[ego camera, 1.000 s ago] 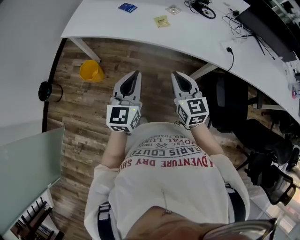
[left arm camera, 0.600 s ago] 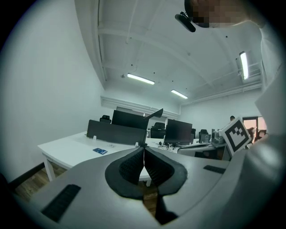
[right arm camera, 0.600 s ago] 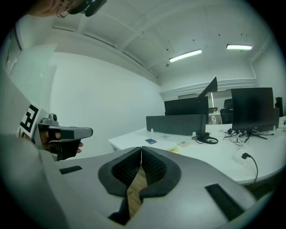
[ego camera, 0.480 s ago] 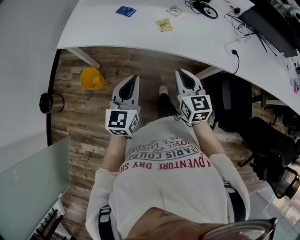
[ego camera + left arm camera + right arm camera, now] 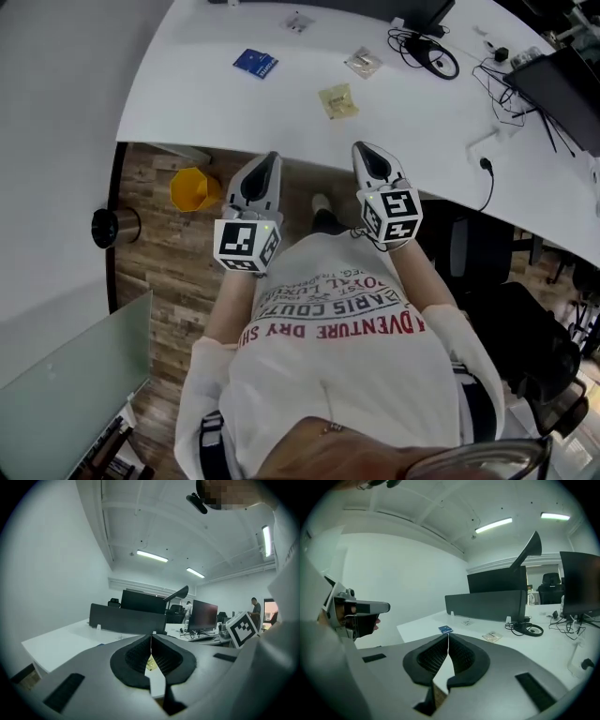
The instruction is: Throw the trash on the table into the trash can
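Note:
The trash lies on the white table (image 5: 187, 84): a blue packet (image 5: 254, 63), a yellow wrapper (image 5: 337, 100) and a clear wrapper (image 5: 363, 63). A yellow trash can (image 5: 194, 189) stands on the wood floor under the table's left end. My left gripper (image 5: 268, 161) and right gripper (image 5: 366, 150) are held side by side at the table's near edge, both shut and empty. In the left gripper view the jaws (image 5: 151, 635) meet, and the yellow wrapper (image 5: 150, 663) shows through the gap behind them. In the right gripper view the blue packet (image 5: 446, 630) lies just beyond the shut tips (image 5: 448, 636).
Cables and a headset (image 5: 431, 52) lie on the table to the right, with monitors (image 5: 581, 583) and a dark partition (image 5: 487, 604) behind. A round black and silver canister (image 5: 114, 226) stands on the floor at left. Office chairs (image 5: 525, 347) stand to the right.
Both grippers have moved forward together from over the floor to the table's near edge. The table and its trash now lie closer in the head view. Both stay shut.

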Available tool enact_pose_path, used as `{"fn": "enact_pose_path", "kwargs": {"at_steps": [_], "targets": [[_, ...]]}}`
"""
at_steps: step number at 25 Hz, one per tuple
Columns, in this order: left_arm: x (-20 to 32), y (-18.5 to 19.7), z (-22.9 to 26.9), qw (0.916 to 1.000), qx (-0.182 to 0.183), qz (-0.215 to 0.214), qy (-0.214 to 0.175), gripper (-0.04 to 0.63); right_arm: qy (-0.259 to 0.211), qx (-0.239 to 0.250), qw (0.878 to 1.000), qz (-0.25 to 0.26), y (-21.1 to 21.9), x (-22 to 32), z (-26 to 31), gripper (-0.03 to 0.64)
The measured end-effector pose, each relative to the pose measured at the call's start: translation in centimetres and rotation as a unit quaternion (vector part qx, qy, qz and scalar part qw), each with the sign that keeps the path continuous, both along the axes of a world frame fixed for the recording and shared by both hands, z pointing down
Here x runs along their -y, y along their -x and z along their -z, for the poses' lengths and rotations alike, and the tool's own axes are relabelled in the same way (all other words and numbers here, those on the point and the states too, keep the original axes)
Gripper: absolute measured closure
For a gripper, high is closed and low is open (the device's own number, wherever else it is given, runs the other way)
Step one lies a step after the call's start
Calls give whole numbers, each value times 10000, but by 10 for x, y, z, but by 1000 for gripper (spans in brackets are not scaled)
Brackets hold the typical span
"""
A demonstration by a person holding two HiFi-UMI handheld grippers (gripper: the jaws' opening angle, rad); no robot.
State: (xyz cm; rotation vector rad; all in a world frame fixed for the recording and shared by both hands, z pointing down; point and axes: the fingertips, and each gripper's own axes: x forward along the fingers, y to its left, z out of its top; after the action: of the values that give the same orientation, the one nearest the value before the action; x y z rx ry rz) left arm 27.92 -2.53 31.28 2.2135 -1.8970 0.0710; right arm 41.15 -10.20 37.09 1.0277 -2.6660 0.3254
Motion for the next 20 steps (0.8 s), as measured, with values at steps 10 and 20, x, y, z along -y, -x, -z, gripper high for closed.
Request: {"fn": "enact_pose_path", "kwargs": {"at_steps": [10,20], "targets": [[125,13,-36,9986,-238,73,471,572,625,-659,9956,225,15,121,-73,591],[165,22,-98,9912,-411,-164,1250,572,1847,-1007,9768,392,35,152,-159,389]]}}
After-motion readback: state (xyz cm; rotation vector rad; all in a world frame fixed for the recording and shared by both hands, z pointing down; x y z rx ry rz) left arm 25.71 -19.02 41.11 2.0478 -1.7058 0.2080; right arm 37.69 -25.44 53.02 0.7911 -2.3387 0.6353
